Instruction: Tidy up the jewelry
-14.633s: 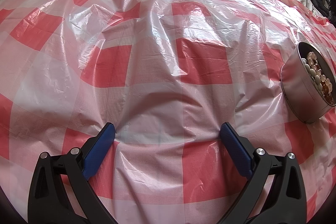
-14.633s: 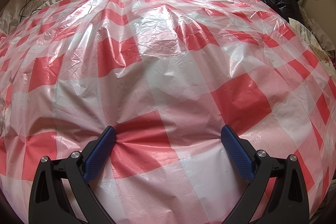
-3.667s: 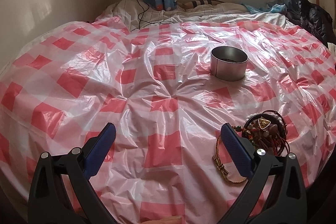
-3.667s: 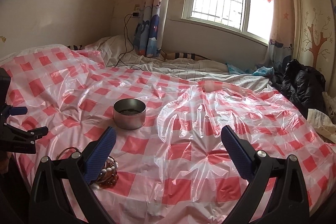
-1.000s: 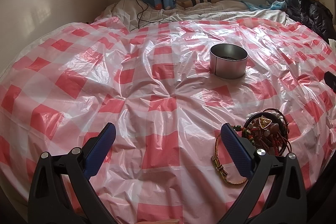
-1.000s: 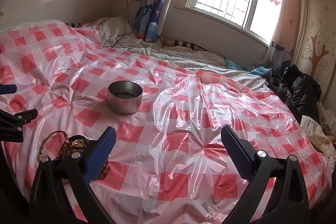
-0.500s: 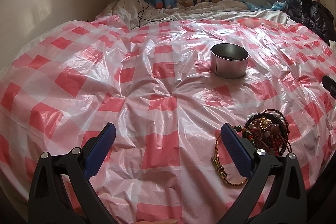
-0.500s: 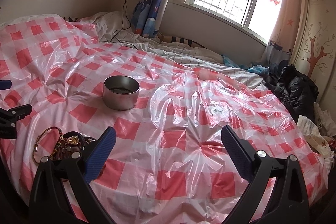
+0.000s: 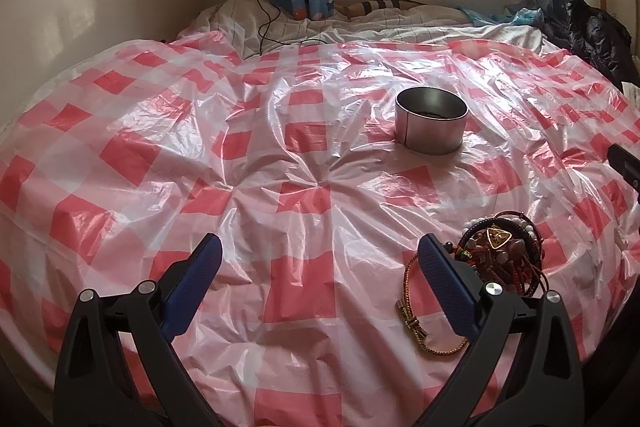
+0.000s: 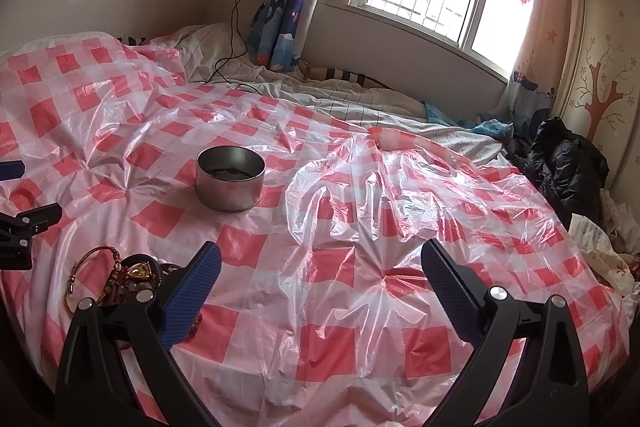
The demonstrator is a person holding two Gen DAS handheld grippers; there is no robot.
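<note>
A heap of beaded bracelets [image 9: 500,251] with a gold triangular charm lies on the red-and-white checked plastic sheet [image 9: 304,163], just right of my left gripper's right finger. A gold chain bracelet [image 9: 416,319] lies against the heap, partly behind that finger. A round metal tin [image 9: 431,125] stands farther back, holding dark items. My left gripper [image 9: 318,267] is open and holds nothing. The right wrist view has the bracelet heap [image 10: 128,277] at lower left, partly behind the left finger, and the tin [image 10: 230,177] beyond. My right gripper [image 10: 320,273] is open above the sheet.
The sheet covers a bed. A black jacket [image 10: 568,159] and crumpled papers [image 10: 600,235] lie at the right edge. A charger cable [image 10: 232,39] runs from a wall socket onto white bedding at the back. My left gripper's tips [image 10: 24,223] show at the left edge.
Both grippers have risen since the earliest frames, bringing the tin and bracelets into view. Over the last second the right view has drifted slightly; the jewelry has not moved.
</note>
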